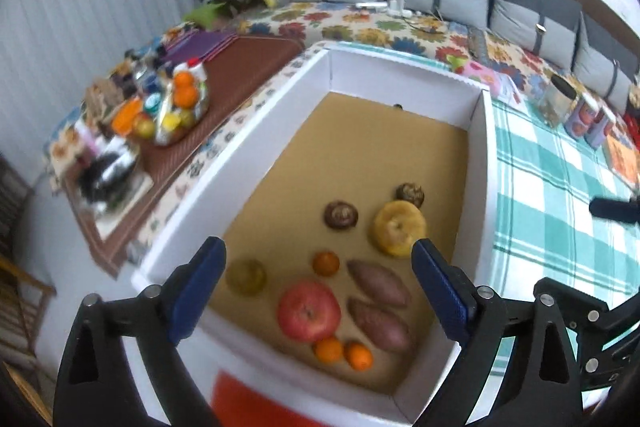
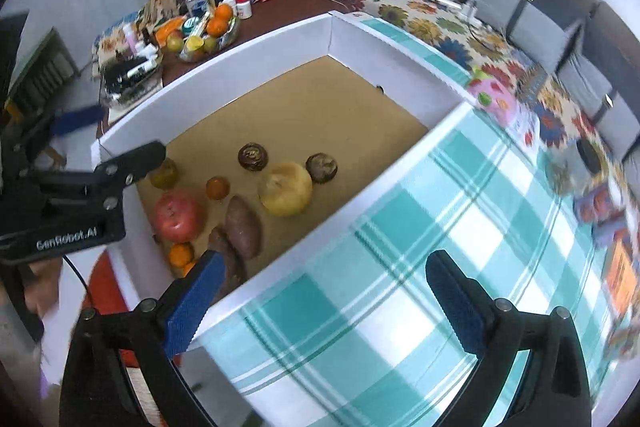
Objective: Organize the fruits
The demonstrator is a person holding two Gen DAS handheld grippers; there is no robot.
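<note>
A white box (image 1: 478, 187) with a brown floor holds the fruit. At its near end lie a red apple (image 1: 309, 311), two sweet potatoes (image 1: 378, 283), several small oranges (image 1: 328, 349) and a greenish fruit (image 1: 246, 275). Farther in sit a yellow pear-like fruit (image 1: 399, 229) and two dark brown round fruits (image 1: 341, 215). My left gripper (image 1: 319, 251) hangs open above the near end with nothing between its blue pads. My right gripper (image 2: 325, 261) is open and empty over the box's right wall (image 2: 360, 207) and the checked cloth. The apple (image 2: 178, 215) and yellow fruit (image 2: 285, 189) show there too.
A bowl of oranges and other fruit (image 1: 180, 107) stands on a cluttered brown table left of the box. A green checked cloth (image 1: 560, 207) lies to the right, with jars (image 1: 560, 103) at its far side. A sofa with a floral cover (image 1: 380, 23) and grey cushions runs behind.
</note>
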